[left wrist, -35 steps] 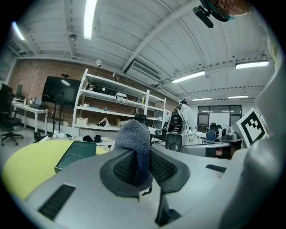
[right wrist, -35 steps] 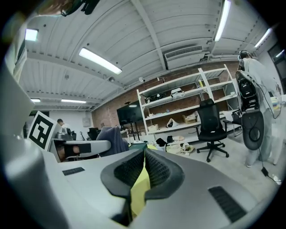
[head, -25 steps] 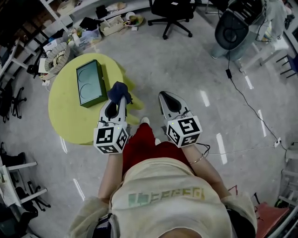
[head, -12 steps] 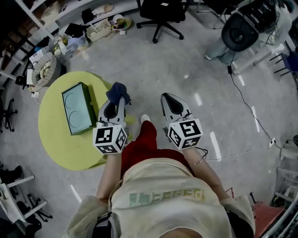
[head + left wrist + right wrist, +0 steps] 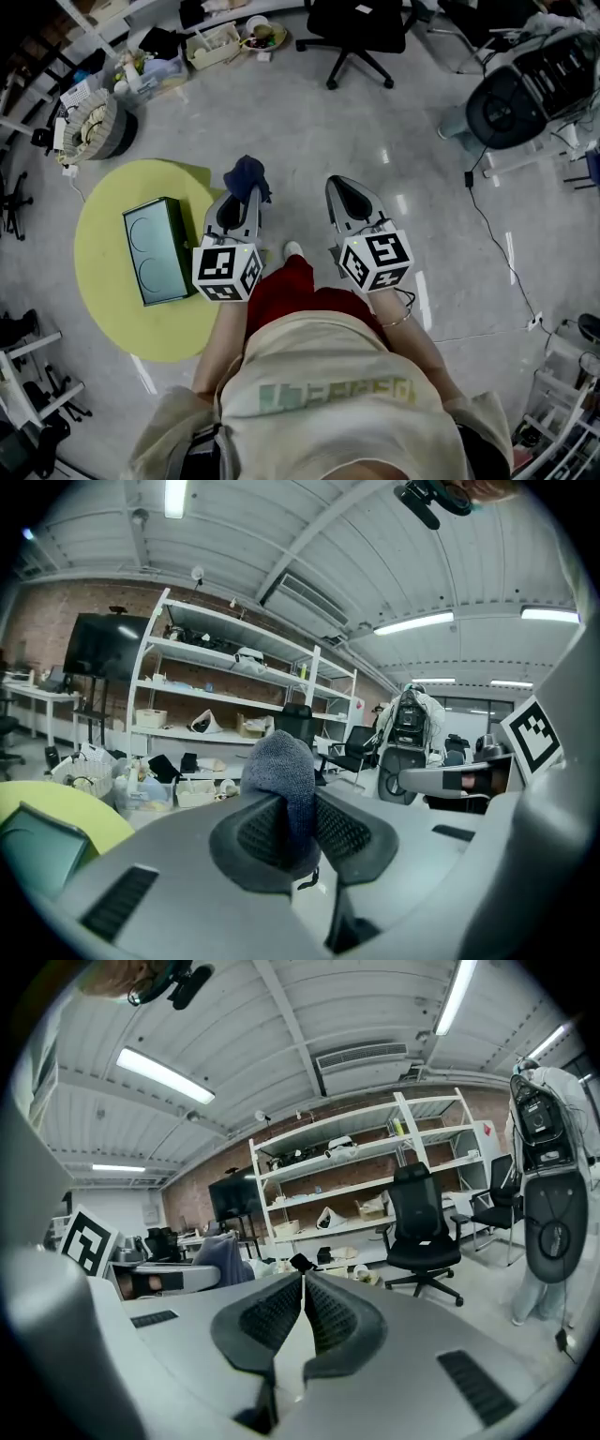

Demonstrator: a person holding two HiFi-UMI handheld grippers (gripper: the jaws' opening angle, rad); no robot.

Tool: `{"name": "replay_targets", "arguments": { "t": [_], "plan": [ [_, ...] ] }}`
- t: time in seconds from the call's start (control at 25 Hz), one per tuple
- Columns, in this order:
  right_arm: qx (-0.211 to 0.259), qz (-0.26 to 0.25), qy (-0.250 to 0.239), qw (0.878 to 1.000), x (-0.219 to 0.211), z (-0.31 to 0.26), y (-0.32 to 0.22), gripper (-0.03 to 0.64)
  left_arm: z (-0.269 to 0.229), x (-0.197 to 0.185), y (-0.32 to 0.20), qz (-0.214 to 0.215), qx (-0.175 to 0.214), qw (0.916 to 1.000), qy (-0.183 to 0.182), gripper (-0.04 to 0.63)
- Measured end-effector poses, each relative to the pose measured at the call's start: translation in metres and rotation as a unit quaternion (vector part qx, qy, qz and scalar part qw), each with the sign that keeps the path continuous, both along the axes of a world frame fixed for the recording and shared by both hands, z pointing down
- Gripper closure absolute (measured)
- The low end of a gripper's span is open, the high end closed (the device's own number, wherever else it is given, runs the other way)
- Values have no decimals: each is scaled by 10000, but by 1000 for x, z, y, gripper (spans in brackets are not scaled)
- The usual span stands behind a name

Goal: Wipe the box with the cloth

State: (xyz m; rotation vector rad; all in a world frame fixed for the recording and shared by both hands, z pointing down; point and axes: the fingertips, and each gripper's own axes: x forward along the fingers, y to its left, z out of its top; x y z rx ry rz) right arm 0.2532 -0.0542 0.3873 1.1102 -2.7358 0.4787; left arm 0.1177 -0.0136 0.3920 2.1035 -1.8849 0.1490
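**Grey workshop floor, cloth gripped, box not yet wiped**

Grey floor (image 5: 375,131) and a low round yellow table (image 5: 112,319) fill the head view. On that table lies the green box (image 5: 157,251), flat, with its two-ring top facing up. It sits off to the left of the left gripper's fingers and well apart from them. The dark blue cloth (image 5: 247,176) is pinched between those fingers and bulges out past their tips. The left gripper (image 5: 248,199) hangs over bare floor just beside the table's edge, not over the box. The right gripper (image 5: 334,185), further right, has its fingers pressed together on nothing.

By the look of it, the cloth is in hand but the wiping has not begun, since cloth and box do not touch. What seems left is to carry the cloth leftward and down onto the box and rub it over.

Only the head view shows the whole box and the gap between it and the cloth. The left gripper view shows the ribbed pads clamped on the cloth, with just a green corner of the box at its lower left edge. The right gripper view shows its own fingers meeting with no gap, plus shelves (image 5: 347,1185) and an office chair (image 5: 422,1232), but no box.
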Motion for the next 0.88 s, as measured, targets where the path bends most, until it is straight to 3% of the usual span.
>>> {"name": "replay_targets", "arguments": {
  "t": [0.24,0.4,0.6,0.76,0.88],
  "plan": [
    [-93,-539,-69,9985,-41,5,-50,578,-2,-19,-39,-243,-17,9996,-164,529],
    [-170,-1206,-40,9925,-84,-3,-93,578,-9,-49,-67,-813,-131,9965,-161,529],
    [-170,-2084,-88,9779,-135,10,-144,578,5,-81,-98,-1642,-179,9861,-201,529],
    [-195,-2946,-111,9554,-185,13,-183,578,4,-112,-116,-2550,-91,9667,-189,529],
    [-176,-3838,-177,9231,-232,11,-192,578,1,-135,-111,-3483,-13,9370,-253,529]
  ]
}}
